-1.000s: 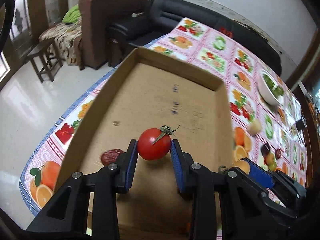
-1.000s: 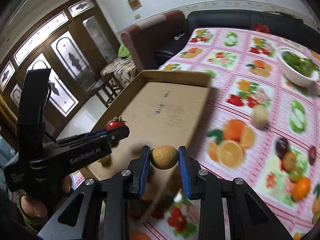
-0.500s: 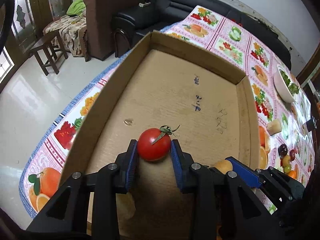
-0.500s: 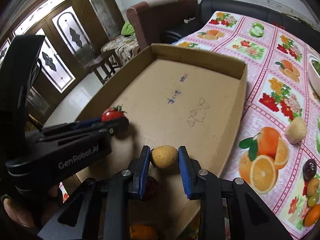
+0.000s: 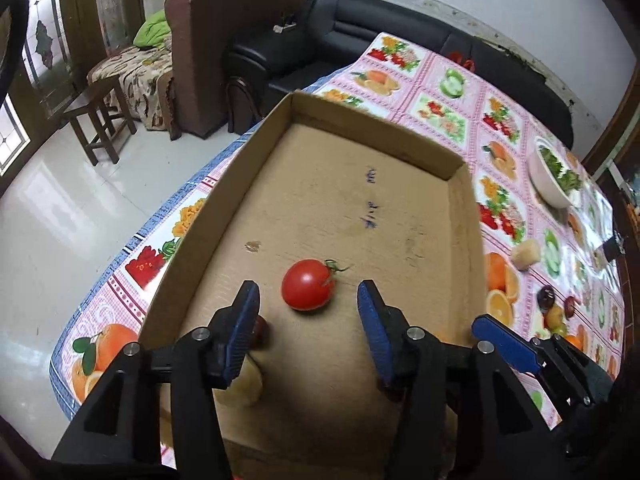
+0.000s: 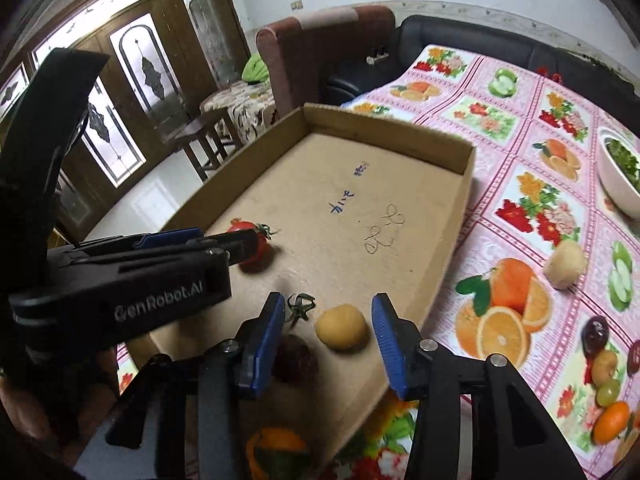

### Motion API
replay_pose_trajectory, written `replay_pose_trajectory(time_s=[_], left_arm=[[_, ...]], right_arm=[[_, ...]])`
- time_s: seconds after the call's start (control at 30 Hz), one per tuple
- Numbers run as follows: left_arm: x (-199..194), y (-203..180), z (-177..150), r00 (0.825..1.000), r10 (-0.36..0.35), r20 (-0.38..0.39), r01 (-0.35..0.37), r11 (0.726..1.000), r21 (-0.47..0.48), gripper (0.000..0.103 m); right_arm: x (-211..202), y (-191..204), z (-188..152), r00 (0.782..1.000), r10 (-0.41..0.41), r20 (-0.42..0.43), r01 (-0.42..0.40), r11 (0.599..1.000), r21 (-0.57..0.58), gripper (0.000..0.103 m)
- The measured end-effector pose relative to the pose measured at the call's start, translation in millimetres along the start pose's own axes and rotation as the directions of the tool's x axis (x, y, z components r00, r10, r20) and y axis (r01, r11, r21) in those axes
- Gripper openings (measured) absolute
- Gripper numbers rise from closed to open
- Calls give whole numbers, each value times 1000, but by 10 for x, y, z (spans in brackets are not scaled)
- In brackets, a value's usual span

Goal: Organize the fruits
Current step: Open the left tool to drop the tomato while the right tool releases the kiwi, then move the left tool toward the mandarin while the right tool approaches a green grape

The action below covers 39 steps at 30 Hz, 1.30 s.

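A shallow cardboard box (image 5: 340, 184) lies on the fruit-print tablecloth. A red tomato (image 5: 307, 290) with a green stem rests on the box floor. My left gripper (image 5: 308, 306) straddles it with its jaws opening, and both pads stand clear of it. In the right wrist view a round yellow-brown fruit (image 6: 341, 327) sits on the box floor near the front wall. My right gripper (image 6: 330, 326) has its jaws opening around this fruit without touching it. A dark red fruit (image 6: 296, 358) with a green stem lies behind its left finger.
A pale peeled fruit (image 6: 566, 264) lies loose on the cloth, right of the box. Several small fruits, among them a dark plum (image 6: 596, 334) and an orange (image 6: 610, 426), lie further right. A white bowl of greens (image 6: 618, 184) stands at the far right. Sofas stand beyond the table.
Both grippers have opened and let go of their fruit: the tomato and the yellow-brown fruit now rest on the box floor. Both have moved further in over the box.
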<state>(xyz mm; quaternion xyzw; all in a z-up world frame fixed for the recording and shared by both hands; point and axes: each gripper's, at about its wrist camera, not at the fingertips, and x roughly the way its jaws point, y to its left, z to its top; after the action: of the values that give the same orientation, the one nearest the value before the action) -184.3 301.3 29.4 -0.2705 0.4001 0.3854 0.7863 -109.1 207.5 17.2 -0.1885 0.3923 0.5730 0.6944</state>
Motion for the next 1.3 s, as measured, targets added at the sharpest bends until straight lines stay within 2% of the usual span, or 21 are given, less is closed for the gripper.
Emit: replay_pose_trajectory(time_s=[0.17, 0.27, 0.33, 0.47, 0.57, 0.77, 0.9, 1.07, 1.23, 1.3], left_arm=[[-133, -89, -88, 990, -141, -6, 141, 990, -29, 51], [-259, -224, -181, 979, -200, 42, 200, 980, -9, 54], [-358, -333, -267, 971, -224, 84, 223, 975, 15, 61], [-478, -596, -419, 938, -322, 124, 313, 945, 90, 61], [-510, -804, -502, 942, -321, 98, 308, 943, 128, 61], [-532, -1252, -737, 926, -379, 6, 366, 898, 244, 61], [-525, -1442, -843, 925, -379, -26, 371, 888, 273, 61], [-497, -1534, -891, 934, -354, -48, 352, 889, 293, 61], [-430, -1698, -943, 930, -355, -90, 365, 873, 324, 61], [-405, -1795, -966, 924, -365, -116, 383, 860, 338, 61]], right_arm=[[-390, -133, -161, 997, -1, 73, -2, 999, 37, 60], [-610, -249, -261, 994, -22, 110, 14, 997, 72, 62], [-741, -366, -361, 990, -50, 129, 36, 993, 109, 67], [-945, -630, -564, 983, -117, 138, 90, 978, 186, 70], [-1091, -807, -768, 978, -165, 125, 132, 962, 240, 70], [-1363, -1220, -1204, 969, -227, 94, 179, 915, 362, 71], [-1551, -1406, -1411, 959, -266, 97, 204, 887, 415, 71], [-1773, -1646, -1647, 941, -323, 105, 240, 851, 468, 71], [-1861, -1887, -1802, 926, -366, 92, 271, 814, 514, 71], [-1875, -1958, -1825, 924, -371, 89, 274, 807, 524, 70]])
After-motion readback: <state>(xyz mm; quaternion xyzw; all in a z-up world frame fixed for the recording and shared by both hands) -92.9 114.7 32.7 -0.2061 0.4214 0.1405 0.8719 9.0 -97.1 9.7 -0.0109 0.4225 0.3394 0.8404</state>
